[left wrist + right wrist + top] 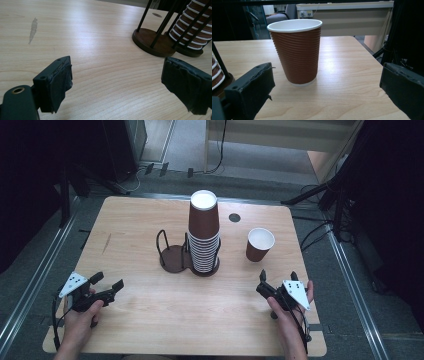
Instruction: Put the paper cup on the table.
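A single brown ribbed paper cup (260, 244) (297, 52) stands upright on the table, right of centre. A tall stack of the same cups (204, 232) (193, 25) sits in the right bay of a dark two-bay wire holder (177, 255) (152, 41); the left bay holds nothing. My right gripper (277, 277) (324, 92) is open near the front right, a short way in front of the single cup, with nothing between its jaws. My left gripper (106, 281) (125, 82) is open at the front left, facing the holder from a distance.
The wooden table (150, 320) has a round cable hole (234, 217) at the back right and a pale scuff (106, 243) (33, 29) at the left. Dark stands and cables (330, 195) surround the table on the floor.
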The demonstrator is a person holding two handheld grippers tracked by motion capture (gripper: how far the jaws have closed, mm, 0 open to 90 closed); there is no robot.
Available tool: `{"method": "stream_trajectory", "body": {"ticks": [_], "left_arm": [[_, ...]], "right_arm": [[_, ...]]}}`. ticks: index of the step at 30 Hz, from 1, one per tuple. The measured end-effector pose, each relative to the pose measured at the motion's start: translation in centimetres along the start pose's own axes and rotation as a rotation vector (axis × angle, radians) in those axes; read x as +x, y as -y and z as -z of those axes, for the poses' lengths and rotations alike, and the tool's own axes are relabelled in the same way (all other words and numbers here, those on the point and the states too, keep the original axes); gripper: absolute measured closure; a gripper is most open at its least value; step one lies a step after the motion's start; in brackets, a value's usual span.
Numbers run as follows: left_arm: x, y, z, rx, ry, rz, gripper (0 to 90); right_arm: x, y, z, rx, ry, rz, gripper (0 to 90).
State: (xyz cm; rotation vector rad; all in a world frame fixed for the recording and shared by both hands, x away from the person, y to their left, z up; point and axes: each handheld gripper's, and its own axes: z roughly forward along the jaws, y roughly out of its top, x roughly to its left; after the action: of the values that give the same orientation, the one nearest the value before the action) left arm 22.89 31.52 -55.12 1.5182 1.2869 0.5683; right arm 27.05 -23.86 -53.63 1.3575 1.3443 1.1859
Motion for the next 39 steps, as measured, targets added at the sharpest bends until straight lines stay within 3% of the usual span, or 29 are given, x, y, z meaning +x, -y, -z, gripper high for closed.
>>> {"method": "stream_trajectory", "body": {"ticks": [21,39], "left_arm": [[-0.1,0.0,-0.1,0.009,0.000,-0.001,10.5],[-0.1,0.0,-0.1,0.010,0.000,-0.003,10.5]], "right_arm": [[-3.5,1.0,2.6,0.013,0.037,0.033,0.0],[-6.2,1.6,4.6,0.017,0.077,0.028,0.0]]}}
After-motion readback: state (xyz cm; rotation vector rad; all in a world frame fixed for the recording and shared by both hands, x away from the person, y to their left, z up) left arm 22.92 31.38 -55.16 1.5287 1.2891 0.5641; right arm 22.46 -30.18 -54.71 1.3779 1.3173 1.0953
